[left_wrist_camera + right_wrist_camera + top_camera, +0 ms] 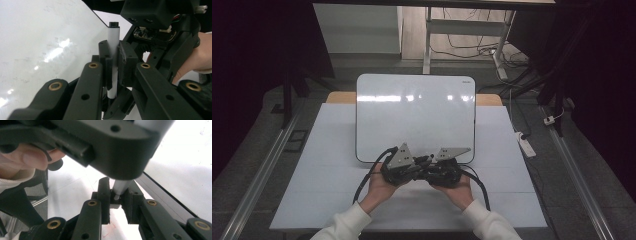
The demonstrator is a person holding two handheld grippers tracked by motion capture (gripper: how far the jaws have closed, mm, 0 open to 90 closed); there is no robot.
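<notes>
My left gripper (113,62) pinches white marker (113,40) at whiteboard's (412,112) near edge; my right gripper (117,196) spread around its end, marker axis running between my 2 grippers.

White knit sleeves (347,222); black claws (113,65) (brass-ringed pivots), grey three-cornered plates (402,155), black cables (479,187).

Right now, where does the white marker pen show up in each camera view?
High view: too small to tell, somewhere between the two grippers at the whiteboard's near edge.
Left gripper view: marker upright at centre, clamped between the jaws.
Right gripper view: its end at centre, between the jaws.
Shared landmark: the whiteboard.
</notes>
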